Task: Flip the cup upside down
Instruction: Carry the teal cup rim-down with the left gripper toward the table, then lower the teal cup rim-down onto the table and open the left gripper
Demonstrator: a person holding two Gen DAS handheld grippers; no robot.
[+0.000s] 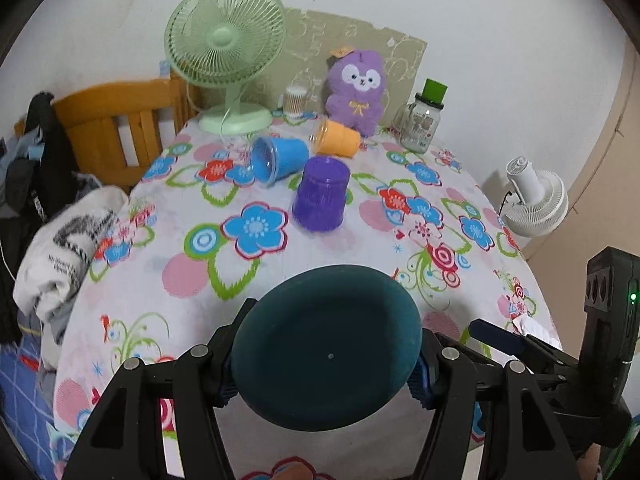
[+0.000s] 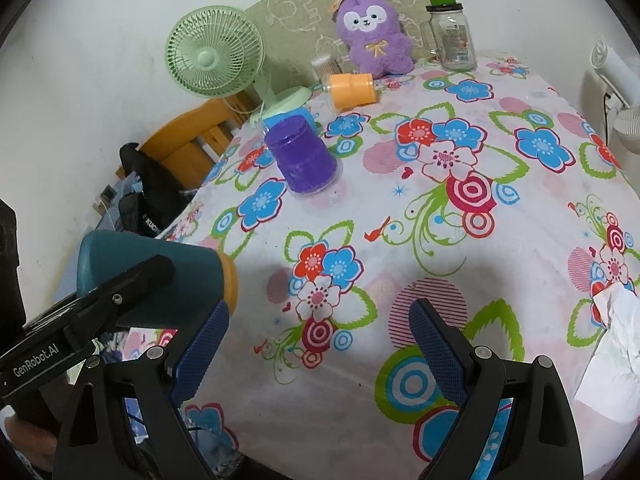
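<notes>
My left gripper [image 1: 326, 364] is shut on a dark teal cup [image 1: 326, 344], its round base facing the camera. In the right wrist view the same teal cup [image 2: 160, 276] lies sideways in the air above the table's near left edge, with an orange rim pointing right. My right gripper [image 2: 318, 340] is open and empty just right of it, over the flowered cloth. A purple cup [image 1: 321, 194] stands upside down mid-table. A blue cup [image 1: 278, 160] and an orange cup [image 1: 335, 139] lie on their sides behind it.
A green desk fan [image 1: 226, 44], a purple plush toy [image 1: 357, 88], a glass jar with a green lid [image 1: 422, 122] and a cotton-swab box [image 1: 295, 101] stand at the table's back. A crumpled white tissue [image 2: 616, 340] lies near right. A wooden chair [image 1: 116, 128] stands left.
</notes>
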